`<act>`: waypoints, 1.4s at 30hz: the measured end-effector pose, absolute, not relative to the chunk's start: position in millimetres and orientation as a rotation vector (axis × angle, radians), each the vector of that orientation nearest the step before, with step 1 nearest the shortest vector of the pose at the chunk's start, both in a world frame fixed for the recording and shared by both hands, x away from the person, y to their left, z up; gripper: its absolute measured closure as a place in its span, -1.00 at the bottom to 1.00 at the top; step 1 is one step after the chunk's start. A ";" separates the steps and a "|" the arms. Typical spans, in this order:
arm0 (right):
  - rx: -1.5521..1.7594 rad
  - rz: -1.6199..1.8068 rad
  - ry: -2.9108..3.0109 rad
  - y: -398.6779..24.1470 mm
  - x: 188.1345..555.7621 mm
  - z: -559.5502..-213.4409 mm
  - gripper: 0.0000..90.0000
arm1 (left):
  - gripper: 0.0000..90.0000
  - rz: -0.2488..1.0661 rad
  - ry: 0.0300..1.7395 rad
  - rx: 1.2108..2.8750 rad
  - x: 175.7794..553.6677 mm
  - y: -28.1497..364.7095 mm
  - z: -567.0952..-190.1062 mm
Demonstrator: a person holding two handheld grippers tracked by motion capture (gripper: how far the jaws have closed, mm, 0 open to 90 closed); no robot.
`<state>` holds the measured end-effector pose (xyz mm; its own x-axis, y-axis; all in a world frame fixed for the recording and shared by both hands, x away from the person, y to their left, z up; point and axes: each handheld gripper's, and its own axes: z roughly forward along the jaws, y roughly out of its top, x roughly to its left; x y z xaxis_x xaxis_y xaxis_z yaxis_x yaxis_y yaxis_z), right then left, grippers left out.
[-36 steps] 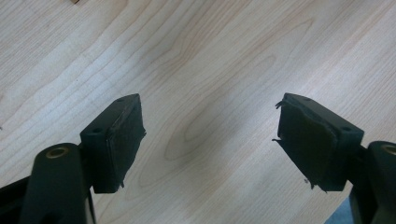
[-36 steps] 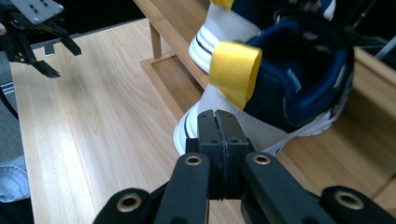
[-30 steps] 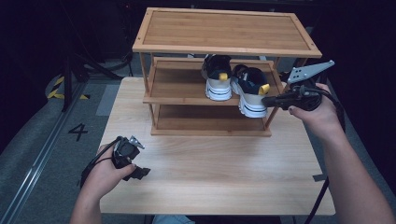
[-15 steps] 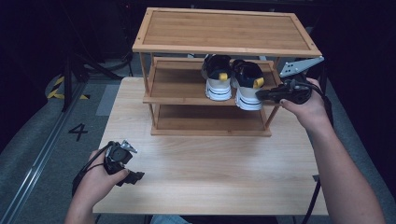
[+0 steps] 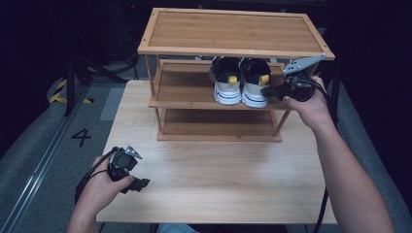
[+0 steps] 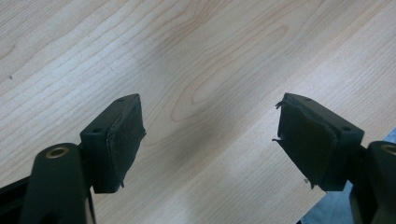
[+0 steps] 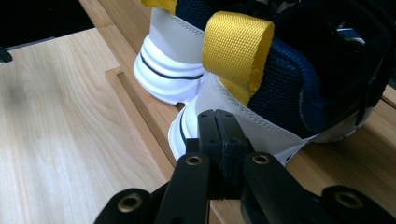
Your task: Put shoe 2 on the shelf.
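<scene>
Left gripper [image 5: 137, 183] low over the counter [image 5: 218, 184], near its front-left corner. Jaws spread wide, nothing between them; in the left gripper view just bare wood grain under the gap. Left hand [image 5: 99, 187] wraps the body, cable trails off behind.

Right gripper [image 5: 266, 91] up at the right end of the rack [image 5: 233, 48], at middle-shelf height. Jaws pressed together, pad to pad, nothing pinched. In the right gripper view the tips [image 7: 218, 128] sit just in front of the heel of the right shoe [image 7: 261, 93]; cannot tell if they touch it. Grey plate [image 5: 303, 63] on top of the gripper, right hand [image 5: 311, 104] behind it.

Two shoes on the middle shelf [image 5: 184, 92], right half, side by side and touching or nearly so, heels toward the person. Left shoe [image 5: 226, 80] is farther from the shut jaws, beyond the right shoe. Both: white heel and sole, dark navy collar, yellow pull tab [image 7: 238, 44]. The tab of the near shoe stands straight above the jaw tips in the right gripper view.

The near shoe's heel sits at the shelf's front edge, sole over the raised lip. Rack's top shelf and bottom shelf carry nothing. Counter surface lies to the left of the jaws in the right gripper view, below the shelf level.
</scene>
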<state>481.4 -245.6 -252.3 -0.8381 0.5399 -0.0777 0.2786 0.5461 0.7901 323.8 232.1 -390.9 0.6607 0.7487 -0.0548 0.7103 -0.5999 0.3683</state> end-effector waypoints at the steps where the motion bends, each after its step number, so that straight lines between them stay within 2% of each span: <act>1: 0.677 1.184 2.473 -245.3 481.7 -252.4 1.00 | -0.49 0.149 1.151 2.521 324.1 231.9 -391.1; 14: 0.682 1.163 2.453 -245.6 482.0 -253.9 0.98 | -0.49 0.152 1.127 2.525 327.5 228.7 -389.6; 17: 0.691 1.255 2.445 -251.2 474.3 -248.9 0.77 | -0.49 0.152 1.124 2.520 328.2 229.2 -389.4; 20: 0.698 1.269 2.424 -259.9 459.4 -240.7 0.63 | -0.49 0.156 1.116 2.521 328.2 229.0 -388.8; 30: 0.764 1.244 2.400 -296.9 422.0 -241.4 0.41 | -0.49 0.188 1.117 2.503 327.8 230.4 -385.9; 42: 0.897 1.130 2.425 -340.7 391.6 -278.6 0.16 | -0.50 0.224 1.123 2.491 336.5 232.1 -386.8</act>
